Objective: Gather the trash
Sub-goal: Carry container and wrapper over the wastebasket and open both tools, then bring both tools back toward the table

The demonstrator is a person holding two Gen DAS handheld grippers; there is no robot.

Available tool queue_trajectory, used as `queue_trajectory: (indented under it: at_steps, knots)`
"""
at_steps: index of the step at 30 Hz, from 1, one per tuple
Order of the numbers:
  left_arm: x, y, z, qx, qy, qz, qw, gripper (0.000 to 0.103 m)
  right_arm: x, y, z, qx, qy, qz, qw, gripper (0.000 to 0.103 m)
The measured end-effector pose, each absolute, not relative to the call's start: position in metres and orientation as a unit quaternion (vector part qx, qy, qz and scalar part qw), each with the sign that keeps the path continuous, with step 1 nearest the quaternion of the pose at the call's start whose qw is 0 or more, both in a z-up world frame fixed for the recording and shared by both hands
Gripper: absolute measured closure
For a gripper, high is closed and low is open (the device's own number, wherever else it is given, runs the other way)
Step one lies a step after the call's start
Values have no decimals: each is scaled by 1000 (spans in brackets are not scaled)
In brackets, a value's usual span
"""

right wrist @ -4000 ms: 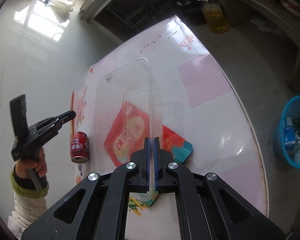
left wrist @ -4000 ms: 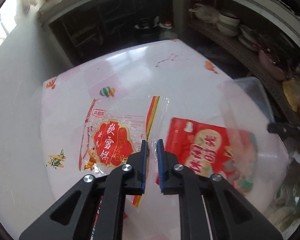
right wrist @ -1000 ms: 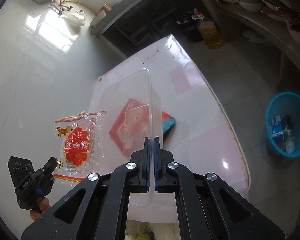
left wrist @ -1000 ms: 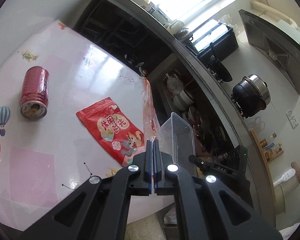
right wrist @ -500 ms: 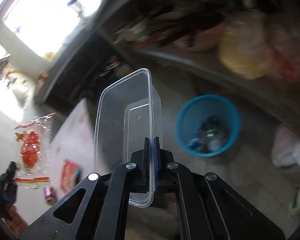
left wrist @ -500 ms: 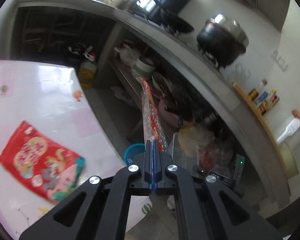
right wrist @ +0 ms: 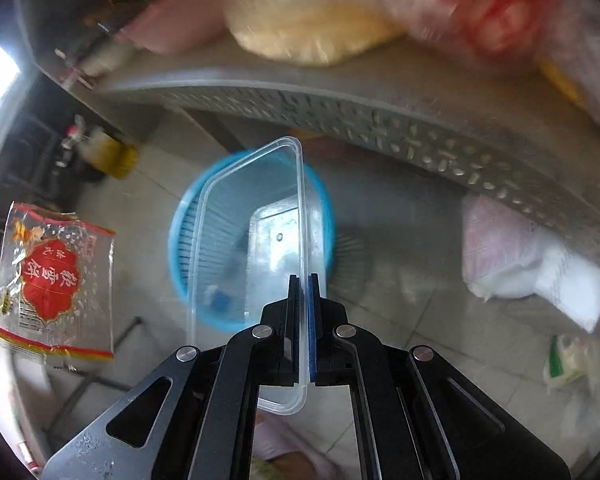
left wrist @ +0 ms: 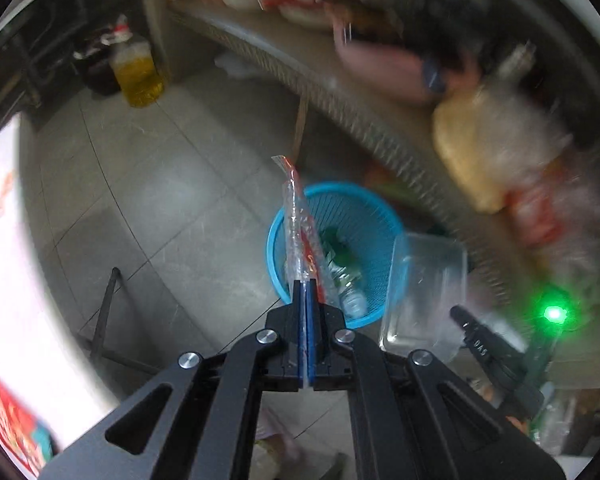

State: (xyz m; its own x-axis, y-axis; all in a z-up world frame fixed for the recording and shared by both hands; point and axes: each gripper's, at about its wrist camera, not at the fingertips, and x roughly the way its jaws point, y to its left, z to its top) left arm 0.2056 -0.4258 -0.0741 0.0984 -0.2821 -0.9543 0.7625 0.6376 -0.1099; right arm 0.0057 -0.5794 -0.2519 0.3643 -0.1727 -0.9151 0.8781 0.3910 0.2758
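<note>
My left gripper (left wrist: pixel 306 292) is shut on a clear snack wrapper with red print (left wrist: pixel 298 224), held edge-on above the blue waste basket (left wrist: pixel 380 220) on the floor. The wrapper also shows in the right wrist view (right wrist: pixel 54 280) at the left. My right gripper (right wrist: pixel 303 284) is shut on the rim of a clear plastic container (right wrist: pixel 240 240), held over the blue basket (right wrist: pixel 180 248). The container also shows in the left wrist view (left wrist: pixel 424 292), just right of the basket. The basket holds a bottle and other trash.
The table edge (left wrist: pixel 16 264) with a red snack bag (left wrist: pixel 8 420) is at the left. A grey perforated shelf (right wrist: pixel 380 120) with bags stands behind the basket. An oil jug (left wrist: pixel 138 74) and white bags (right wrist: pixel 540 264) sit on the tiled floor.
Both grippers have swung away from the table and down toward the floor. The wrapper and the container now hang over the blue basket, which looks closer.
</note>
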Motion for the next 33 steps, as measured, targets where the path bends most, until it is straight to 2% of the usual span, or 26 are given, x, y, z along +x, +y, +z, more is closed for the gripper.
queue_trajectory:
  at_steps: [6, 8, 9, 10, 11, 13, 16, 23, 25, 32, 33]
  knots:
    - [223, -478, -131, 229, 600, -361, 676, 101, 32, -605, -294, 458, 432, -347, 695, 101]
    - [230, -488, -140, 223, 606, -365, 671, 99, 41, -609, -305, 471, 427, -345, 690, 95]
    - [231, -492, -144, 229, 608, -362, 669, 95, 44, -613, -313, 477, 427, -349, 685, 82]
    - [231, -495, -147, 234, 611, -358, 666, 90, 45, -614, -316, 480, 426, -353, 681, 64]
    - [234, -494, -149, 231, 617, -357, 663, 87, 43, -614, -318, 481, 422, -360, 679, 60]
    - [234, -494, -147, 219, 622, -355, 663, 76, 38, -611, -317, 474, 416, -374, 680, 57]
    - [235, -488, -134, 212, 614, -361, 669, 65, 29, -603, -311, 464, 410, -380, 687, 54]
    - [235, -459, -87, 179, 600, -376, 683, 59, 4, -584, -285, 453, 396, -387, 699, 54]
    - [231, -445, -65, 167, 590, -388, 688, 55, 0, -577, -273, 443, 395, -384, 707, 52]
    - [208, -357, 23, 119, 538, -420, 721, 44, 25, -550, -241, 387, 403, -304, 772, 51]
    - [204, -342, 33, 115, 528, -421, 729, 43, 33, -549, -240, 385, 405, -291, 777, 48]
